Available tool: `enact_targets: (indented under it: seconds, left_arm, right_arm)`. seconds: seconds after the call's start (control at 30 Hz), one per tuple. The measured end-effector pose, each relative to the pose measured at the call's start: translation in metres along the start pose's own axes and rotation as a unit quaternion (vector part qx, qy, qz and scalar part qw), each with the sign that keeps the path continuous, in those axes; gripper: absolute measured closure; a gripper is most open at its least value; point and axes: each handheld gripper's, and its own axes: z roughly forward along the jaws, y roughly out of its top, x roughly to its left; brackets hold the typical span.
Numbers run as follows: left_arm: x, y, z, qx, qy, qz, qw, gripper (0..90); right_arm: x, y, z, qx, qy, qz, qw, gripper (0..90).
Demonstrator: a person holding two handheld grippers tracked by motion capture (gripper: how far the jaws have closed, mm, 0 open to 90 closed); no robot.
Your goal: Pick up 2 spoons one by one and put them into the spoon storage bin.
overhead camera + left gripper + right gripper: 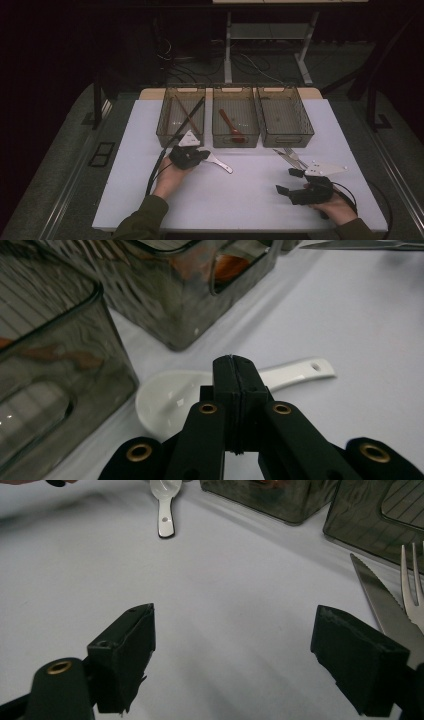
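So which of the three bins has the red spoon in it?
The middle bin: the red spoon lies inside it. The left bin holds crossed chopsticks; the right bin looks about empty.

We see a white rectangular desk [240,195]. Along its far edge stand three smoky translucent plastic bins [235,122] side by side. A white ceramic soup spoon [219,162] lies just before the left and middle bins. A steel serrated knife [283,157] and steel fork [295,156] lie together before the right bin.

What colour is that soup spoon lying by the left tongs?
White, glossy soup spoon; clearest in the left gripper view.
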Motion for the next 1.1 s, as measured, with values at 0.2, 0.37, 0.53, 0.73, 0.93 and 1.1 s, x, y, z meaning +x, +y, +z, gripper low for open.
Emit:
enact_targets:
  seconds: [0.2, 0.37, 0.53, 0.73, 0.93, 1.1]
  left_arm:
    - [0.000, 0.013, 0.024, 0.021, 0.008, 0.019, 0.9996, 89.1]
    - [-0.003, 0.019, 0.036, 0.034, 0.018, 0.030, 0.9988, 89.1]
    - [0.003, 0.017, 0.040, 0.050, 0.045, 0.035, 0.9971, 89.1]
    - [0.009, 0.013, 0.038, 0.069, 0.053, 0.026, 0.9959, 89.1]
    - [0.010, 0.012, 0.032, 0.079, 0.049, 0.021, 0.9954, 89.1]
    - [0.010, 0.009, 0.023, 0.091, 0.050, 0.025, 0.9942, 89.1]
  right_arm:
    - [0.000, 0.000, 0.000, 0.000, 0.000, 0.000, 1.0000, 18.2]
    - [-0.001, 0.000, -0.001, 0.002, -0.002, -0.002, 1.0000, 18.3]
    - [0.000, -0.001, -0.001, 0.004, 0.000, -0.005, 1.0000, 18.2]
    - [0.000, -0.001, -0.001, 0.005, 0.000, -0.007, 1.0000, 18.2]
    - [0.000, 0.000, -0.002, 0.005, -0.002, -0.007, 1.0000, 18.3]
    - [-0.001, -0.001, -0.002, 0.004, -0.004, -0.008, 1.0000, 18.3]
